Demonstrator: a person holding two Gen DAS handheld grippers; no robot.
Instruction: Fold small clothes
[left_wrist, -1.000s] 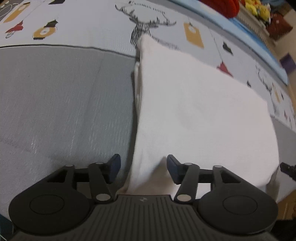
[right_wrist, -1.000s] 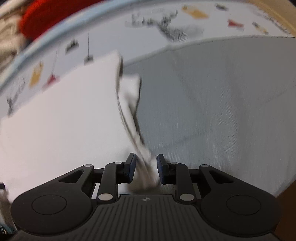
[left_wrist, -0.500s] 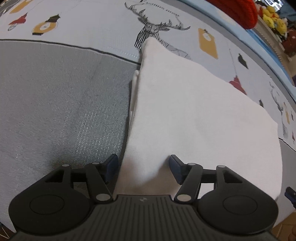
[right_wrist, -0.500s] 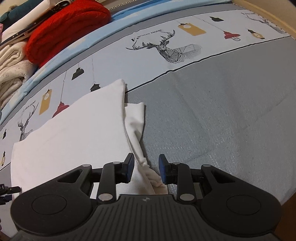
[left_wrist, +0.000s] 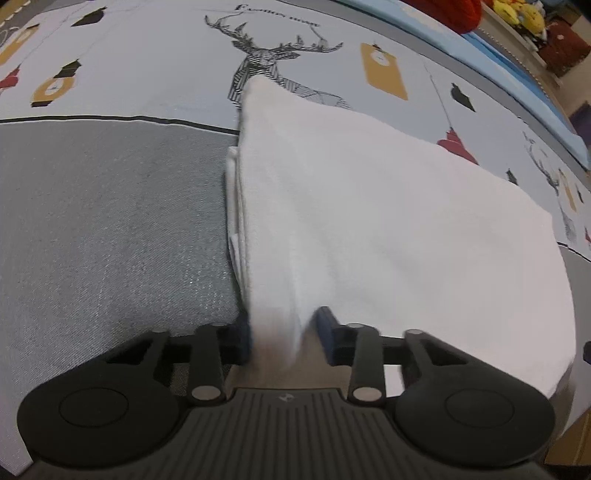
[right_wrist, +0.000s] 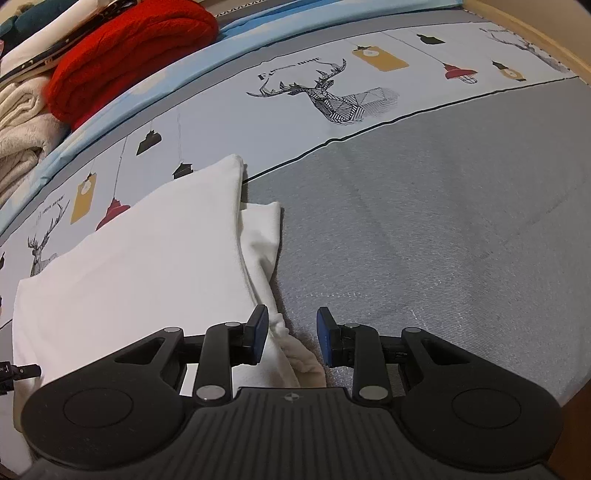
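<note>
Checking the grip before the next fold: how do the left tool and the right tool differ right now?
The left tool is closing its jaws, a raised fold of the white garment filling the gap; the right tool holds its jaws open, the garment's edge lying loosely between them. Both are at the garment's layered edge on the grey bedding.
</note>
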